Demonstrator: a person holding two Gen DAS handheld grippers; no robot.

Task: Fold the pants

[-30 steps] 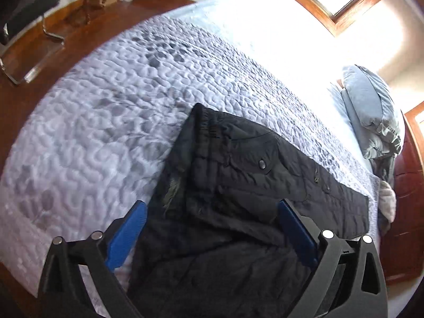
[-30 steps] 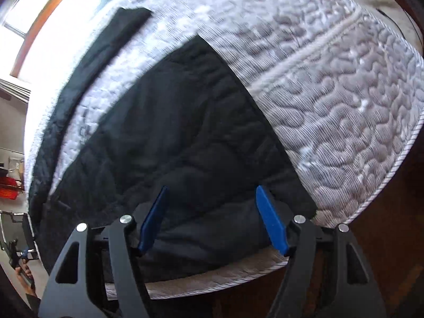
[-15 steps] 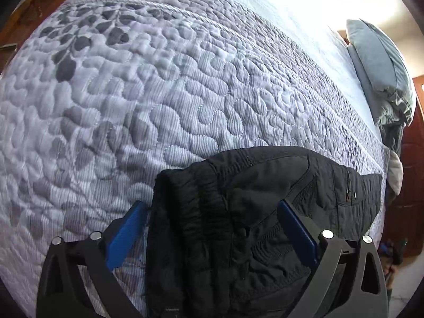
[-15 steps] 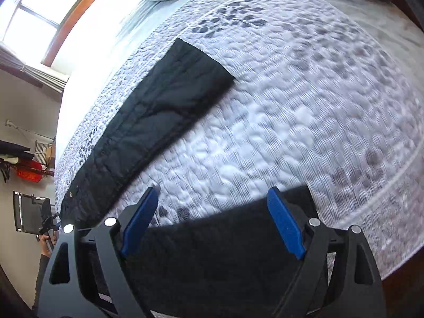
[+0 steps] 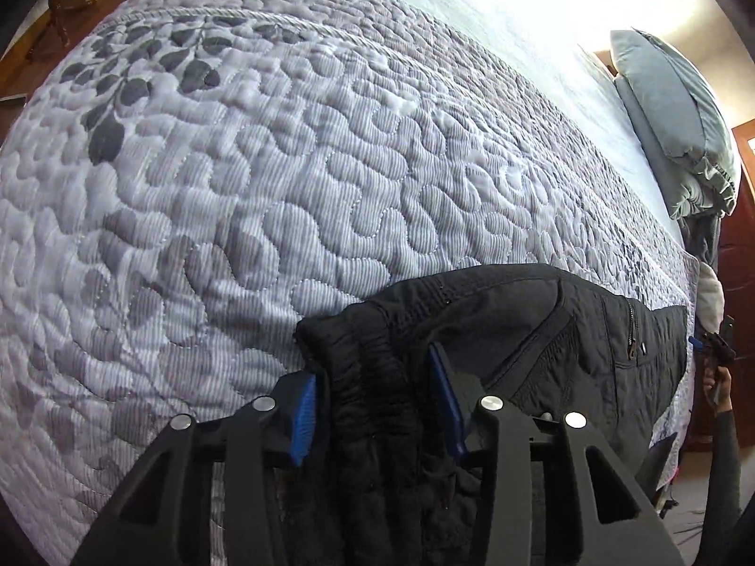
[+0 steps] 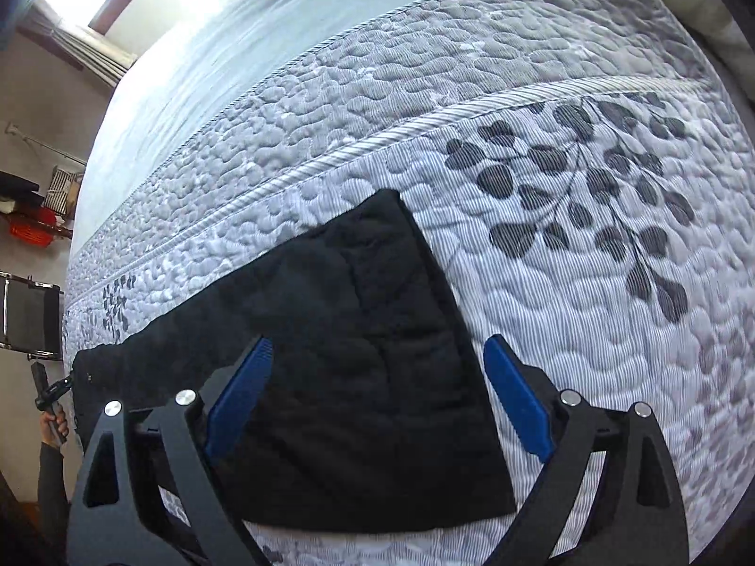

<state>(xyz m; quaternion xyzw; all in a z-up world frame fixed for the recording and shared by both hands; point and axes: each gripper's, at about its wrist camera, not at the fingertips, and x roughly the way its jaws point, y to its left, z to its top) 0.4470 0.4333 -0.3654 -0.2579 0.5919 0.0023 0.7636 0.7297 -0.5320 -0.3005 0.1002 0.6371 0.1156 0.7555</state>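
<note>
Black pants (image 5: pixel 542 325) laid out flat on quilted bed (image 5: pixel 283 179).
Left gripper (image 5: pixel 373 401) closing, bunched waistband between blue pads; right gripper (image 6: pixel 377 396) opening wide above leg hem, touching nothing.

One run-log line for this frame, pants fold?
task: fold pants | left gripper: closing on waistband | right gripper: opening over pant leg | surface: quilted bed
</note>
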